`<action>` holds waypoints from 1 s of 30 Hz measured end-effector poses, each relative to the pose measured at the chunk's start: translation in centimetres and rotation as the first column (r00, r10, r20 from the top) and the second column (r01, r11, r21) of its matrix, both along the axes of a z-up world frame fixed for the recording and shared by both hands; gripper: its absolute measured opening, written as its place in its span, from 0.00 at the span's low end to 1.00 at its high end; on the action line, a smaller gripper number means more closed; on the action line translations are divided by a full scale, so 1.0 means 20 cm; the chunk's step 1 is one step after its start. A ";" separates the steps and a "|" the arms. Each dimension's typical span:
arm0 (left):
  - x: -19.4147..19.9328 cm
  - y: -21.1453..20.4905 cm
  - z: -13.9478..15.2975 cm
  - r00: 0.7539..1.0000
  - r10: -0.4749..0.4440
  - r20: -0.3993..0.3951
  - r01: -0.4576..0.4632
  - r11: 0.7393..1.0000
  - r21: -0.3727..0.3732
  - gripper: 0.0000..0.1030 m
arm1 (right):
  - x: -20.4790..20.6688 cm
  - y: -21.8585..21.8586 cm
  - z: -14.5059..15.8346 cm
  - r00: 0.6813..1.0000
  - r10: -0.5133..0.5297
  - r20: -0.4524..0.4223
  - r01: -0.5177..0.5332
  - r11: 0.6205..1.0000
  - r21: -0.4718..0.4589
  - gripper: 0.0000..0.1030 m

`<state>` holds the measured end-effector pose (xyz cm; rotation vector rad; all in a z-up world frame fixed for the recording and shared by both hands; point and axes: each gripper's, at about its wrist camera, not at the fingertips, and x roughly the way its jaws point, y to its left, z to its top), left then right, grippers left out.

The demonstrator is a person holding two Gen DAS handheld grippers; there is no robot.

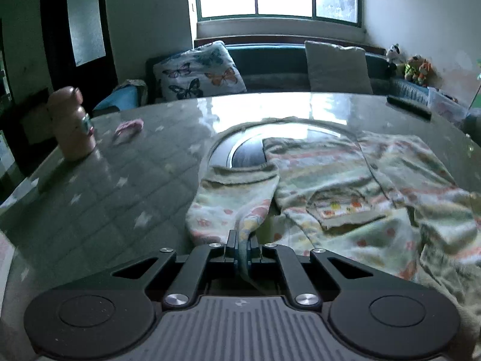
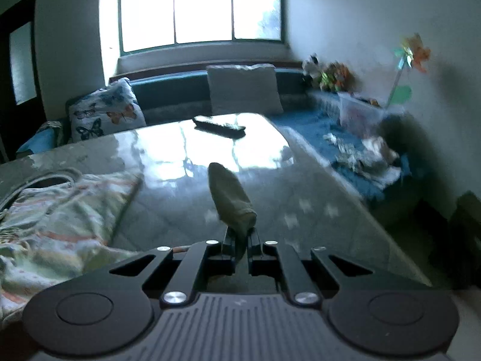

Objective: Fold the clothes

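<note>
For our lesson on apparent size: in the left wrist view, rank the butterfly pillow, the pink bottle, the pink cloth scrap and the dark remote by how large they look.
1. Butterfly pillow
2. Pink bottle, though its nearness inflates it
3. Dark remote
4. Pink cloth scrap, looking close to the remote in size, so that order is unsure

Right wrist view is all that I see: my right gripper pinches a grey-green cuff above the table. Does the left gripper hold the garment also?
Observer: Yes. The left gripper is shut on a sleeve of the pale floral fleece garment.
Operator: Does something stand further to the left?
Observer: A pink plastic bottle stands upright near the left edge of the glossy grey table.
Operator: Is anything else near it?
Observer: A small pink cloth lies beside the bottle, not touching it.
</note>
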<state>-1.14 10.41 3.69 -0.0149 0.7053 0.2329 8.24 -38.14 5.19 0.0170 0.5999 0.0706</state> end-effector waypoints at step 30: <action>0.08 -0.04 0.06 0.998 -0.063 -0.004 0.063 0.996 0.069 0.36 | 0.03 0.01 -0.21 0.995 -0.022 -0.101 0.021 1.000 -0.005 0.32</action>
